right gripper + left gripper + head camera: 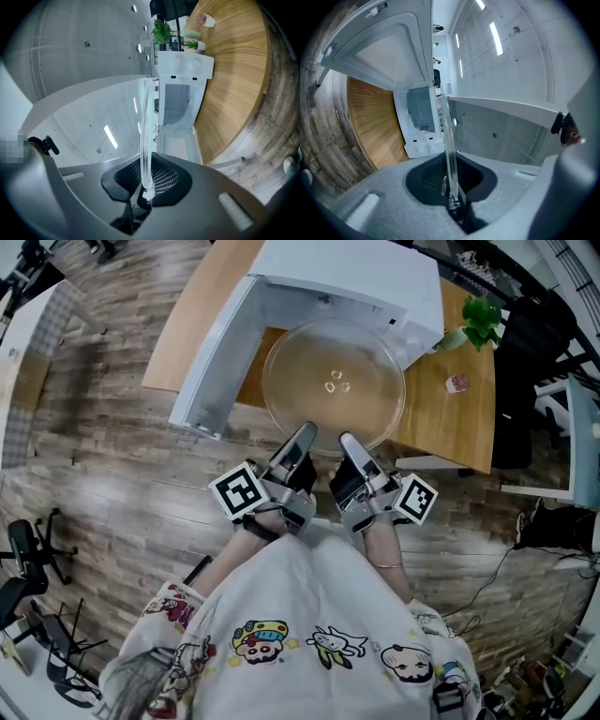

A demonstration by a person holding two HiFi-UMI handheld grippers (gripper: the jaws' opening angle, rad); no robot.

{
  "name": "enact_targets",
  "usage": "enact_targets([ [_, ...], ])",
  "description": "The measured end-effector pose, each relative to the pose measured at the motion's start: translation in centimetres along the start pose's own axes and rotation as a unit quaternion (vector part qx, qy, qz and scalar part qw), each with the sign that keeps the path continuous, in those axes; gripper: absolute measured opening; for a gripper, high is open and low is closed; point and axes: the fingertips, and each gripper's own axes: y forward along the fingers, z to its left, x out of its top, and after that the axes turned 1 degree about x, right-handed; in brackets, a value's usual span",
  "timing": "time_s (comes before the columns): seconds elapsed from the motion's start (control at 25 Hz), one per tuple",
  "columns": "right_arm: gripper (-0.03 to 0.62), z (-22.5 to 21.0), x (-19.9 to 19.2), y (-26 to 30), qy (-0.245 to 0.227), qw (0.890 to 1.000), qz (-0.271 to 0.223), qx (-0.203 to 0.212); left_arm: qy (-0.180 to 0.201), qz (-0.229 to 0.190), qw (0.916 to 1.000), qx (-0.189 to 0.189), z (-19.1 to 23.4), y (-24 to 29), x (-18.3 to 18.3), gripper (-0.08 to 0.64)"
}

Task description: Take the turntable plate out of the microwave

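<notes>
Wood-plank floor (103, 474) fills most of the head view, with a dark chair (28, 563) at its left edge. Wooden table (450, 427) stands on the floor. White microwave (361, 277) sits on the table, door (211, 362) swung wide to the left. Person's cartoon-print shirt (309, 624) takes up the bottom of the frame.

Clear glass turntable plate (334, 381) is held level in front of the microwave's open mouth, above the table's near edge. Most of it is outside the cavity, with the far rim right at the opening; can't tell if it is fully clear. Small bumps show at the plate's middle.

Left gripper (302, 435) and right gripper (349, 441) sit side by side at the plate's near rim, each with a marker cube (239, 491) on the person's side.

Left gripper view: jaws clamped on the rim. Plate (449, 136) is seen edge-on, running from the dark pads (424, 180) toward the microwave (419, 117), with door (379, 51) and table (370, 126) at left.

Right gripper view: same thing, jaws pinched on the glass edge (144, 136), microwave (180, 101) ahead, table (234, 75) at right.

Green plant (480, 320) stands on the table right of the microwave, with a small pinkish item (457, 382) near it. Both also show at the top of the right gripper view: plant (161, 30), pinkish item (205, 19).
</notes>
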Motion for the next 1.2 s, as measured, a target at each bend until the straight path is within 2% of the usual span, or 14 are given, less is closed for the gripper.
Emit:
enact_targets([
  [1.2,0.044,0.15,-0.18,-0.34,0.002,1.000,-0.003,-0.001,0.000,0.000,1.0000,0.001,-0.19,-0.30,-0.33,0.035],
])
